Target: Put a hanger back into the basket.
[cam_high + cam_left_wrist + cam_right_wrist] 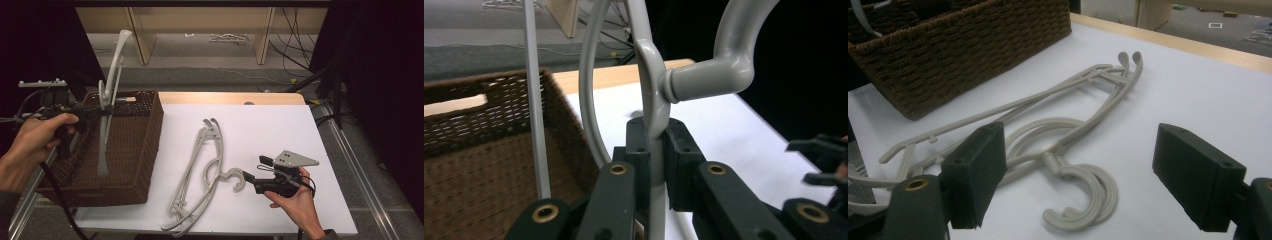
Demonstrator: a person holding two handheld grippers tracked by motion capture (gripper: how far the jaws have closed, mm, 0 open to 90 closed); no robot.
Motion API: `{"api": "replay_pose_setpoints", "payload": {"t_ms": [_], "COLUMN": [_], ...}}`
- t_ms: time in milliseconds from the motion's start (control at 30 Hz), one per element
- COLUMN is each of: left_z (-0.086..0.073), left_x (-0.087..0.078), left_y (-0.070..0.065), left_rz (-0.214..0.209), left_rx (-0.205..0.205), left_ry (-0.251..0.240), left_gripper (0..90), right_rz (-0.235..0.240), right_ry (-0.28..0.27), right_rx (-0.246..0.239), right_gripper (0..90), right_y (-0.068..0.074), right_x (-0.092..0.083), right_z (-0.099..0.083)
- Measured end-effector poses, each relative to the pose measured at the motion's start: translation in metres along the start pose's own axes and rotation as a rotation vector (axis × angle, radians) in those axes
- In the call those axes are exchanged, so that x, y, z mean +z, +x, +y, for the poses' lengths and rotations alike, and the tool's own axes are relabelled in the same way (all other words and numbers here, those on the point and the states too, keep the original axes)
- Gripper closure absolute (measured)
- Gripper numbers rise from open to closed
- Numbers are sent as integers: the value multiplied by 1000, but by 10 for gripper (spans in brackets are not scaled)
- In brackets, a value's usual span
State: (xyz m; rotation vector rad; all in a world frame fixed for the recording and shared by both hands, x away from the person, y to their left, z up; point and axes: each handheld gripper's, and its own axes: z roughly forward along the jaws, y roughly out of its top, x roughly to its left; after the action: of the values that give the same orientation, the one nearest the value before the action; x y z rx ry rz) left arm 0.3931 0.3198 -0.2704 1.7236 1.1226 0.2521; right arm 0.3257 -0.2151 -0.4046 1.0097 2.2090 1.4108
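Hangers: one (pixel 111 85) gripped, two (pixel 200 175) lying.

A white tabletop (pixel 280 125) with a wooden far edge; cables (pixel 295 60) lie across the grey floor (pixel 200 55) beyond.

No readable text, labels, brands or numbers; distant floor items perhaps too blurred.

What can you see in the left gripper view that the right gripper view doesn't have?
Left gripper view: the left tool shut on a grey hanger, gripped just under its hook.

Right gripper view: the right tool open above the stacked hangers lying flat on the table.

Both: the brown woven basket and the white table.
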Motion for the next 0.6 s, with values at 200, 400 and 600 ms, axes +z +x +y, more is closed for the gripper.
{"api": "replay_pose_setpoints", "payload": {"t_ms": [200, 400, 600], "left_z": [-17, -33, -47], "left_x": [-4, -4, 0], "left_y": [21, 42, 52], "left_rz": [39, 54, 40], "left_rx": [8, 20, 20], "left_ry": [12, 38, 84], "left_gripper": [825, 825, 825], "right_rz": [5, 9, 15], "right_ry": [12, 0, 32], "right_rx": [-2, -3, 11], "right_gripper": [226, 226, 227], "right_y": [0, 0, 0], "right_x": [0, 2, 1], "right_z": [-1, -2, -3]}}
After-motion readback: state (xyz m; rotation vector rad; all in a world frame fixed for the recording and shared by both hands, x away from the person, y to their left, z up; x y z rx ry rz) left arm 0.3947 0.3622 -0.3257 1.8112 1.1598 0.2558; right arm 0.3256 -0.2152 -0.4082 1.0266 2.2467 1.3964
